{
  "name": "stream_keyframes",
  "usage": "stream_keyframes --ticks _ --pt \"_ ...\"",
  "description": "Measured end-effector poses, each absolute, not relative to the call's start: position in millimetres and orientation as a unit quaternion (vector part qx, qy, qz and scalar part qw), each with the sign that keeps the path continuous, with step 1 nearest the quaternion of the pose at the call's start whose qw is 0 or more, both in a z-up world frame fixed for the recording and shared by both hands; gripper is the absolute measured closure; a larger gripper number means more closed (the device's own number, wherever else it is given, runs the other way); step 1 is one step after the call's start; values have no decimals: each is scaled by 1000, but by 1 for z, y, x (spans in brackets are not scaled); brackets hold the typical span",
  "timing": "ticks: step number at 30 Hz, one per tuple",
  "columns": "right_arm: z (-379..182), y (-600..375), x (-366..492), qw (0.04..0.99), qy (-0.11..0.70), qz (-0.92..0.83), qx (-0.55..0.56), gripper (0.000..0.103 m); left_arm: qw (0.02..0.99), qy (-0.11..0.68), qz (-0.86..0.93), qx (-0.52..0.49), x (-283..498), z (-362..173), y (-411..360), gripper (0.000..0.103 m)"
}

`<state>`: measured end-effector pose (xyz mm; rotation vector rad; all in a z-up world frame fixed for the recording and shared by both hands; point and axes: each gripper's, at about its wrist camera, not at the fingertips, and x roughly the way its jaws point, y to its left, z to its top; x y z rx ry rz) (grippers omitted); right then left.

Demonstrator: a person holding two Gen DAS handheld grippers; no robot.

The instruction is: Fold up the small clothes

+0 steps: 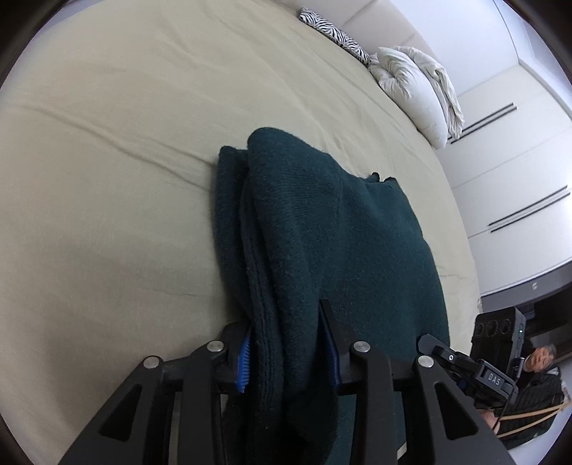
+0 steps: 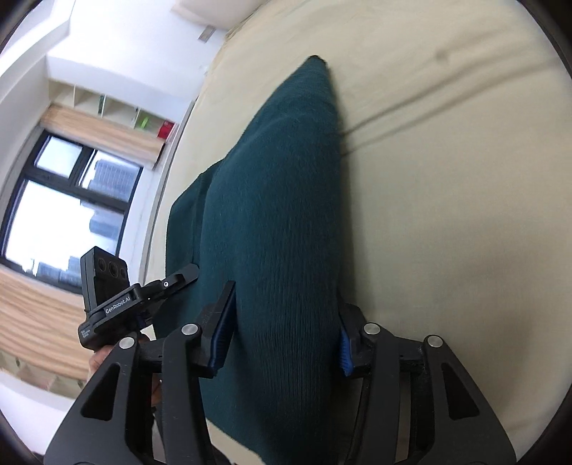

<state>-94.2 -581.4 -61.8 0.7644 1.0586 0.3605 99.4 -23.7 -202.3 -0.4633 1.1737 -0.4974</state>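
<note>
A dark green knit garment [image 1: 314,232] lies folded in layers on the beige bed sheet [image 1: 107,161]. My left gripper [image 1: 286,347] is shut on a thick fold of its near edge, blue pads pressed on both sides. The same garment [image 2: 282,200] fills the right wrist view, stretching away along the bed. My right gripper [image 2: 284,325] is shut on its near edge, the cloth bulging between the fingers. The other gripper shows at the right edge of the left wrist view [image 1: 468,368] and at the left of the right wrist view [image 2: 118,304].
A white duvet [image 1: 414,93] and a zebra-print pillow [image 1: 336,34] lie at the bed's far end. White wardrobe doors [image 1: 511,179] stand beyond the bed. A window [image 2: 64,200] with wooden blinds is on the left. The bed sheet [image 2: 447,214] spreads wide to the right.
</note>
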Motion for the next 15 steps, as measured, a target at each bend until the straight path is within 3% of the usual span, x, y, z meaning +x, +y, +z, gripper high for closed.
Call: stream_keyframes --ticks 12,15 --pt "-88 -596 -100 760 486 161 401 65 783 542 -228 -205 107 -202 -26 65" --pt "-81 -590 -103 782 473 176 365 64 786 535 -223 -215 101 -198 -21 62"
